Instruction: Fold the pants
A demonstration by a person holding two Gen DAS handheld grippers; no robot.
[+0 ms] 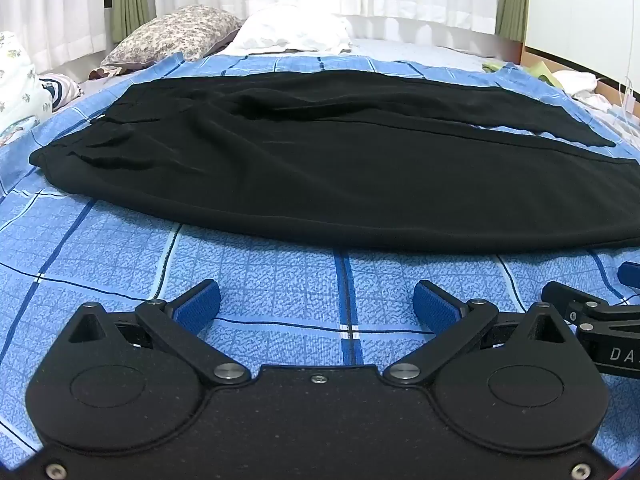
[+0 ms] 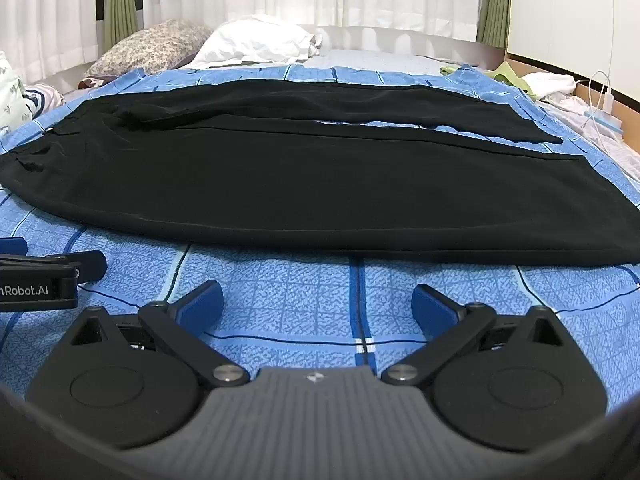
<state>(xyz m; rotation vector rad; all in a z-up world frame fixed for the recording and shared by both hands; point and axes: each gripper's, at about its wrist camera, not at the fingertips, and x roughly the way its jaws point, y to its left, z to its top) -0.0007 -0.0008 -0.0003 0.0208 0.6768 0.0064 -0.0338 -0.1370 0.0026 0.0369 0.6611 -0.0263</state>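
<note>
Black pants (image 1: 320,168) (image 2: 304,184) lie spread flat across a blue checked bedspread (image 1: 256,280) (image 2: 280,292), waistband to the left, both legs running right, the far leg a little apart from the near one. My left gripper (image 1: 316,304) stands open above bare bedspread, short of the pants' near edge, nothing between its blue pads. My right gripper (image 2: 316,304) is open too, empty, just short of that same edge. Each gripper shows at the side of the other's view: the right gripper (image 1: 600,312), the left gripper (image 2: 48,276).
A floral pillow (image 1: 172,38) and a white pillow (image 1: 292,30) lie at the far end of the bed, with curtains behind. Patterned bedding (image 1: 20,80) is heaped at the left. Green and white cloths (image 2: 532,80) and a charger cable (image 2: 600,100) lie at the right.
</note>
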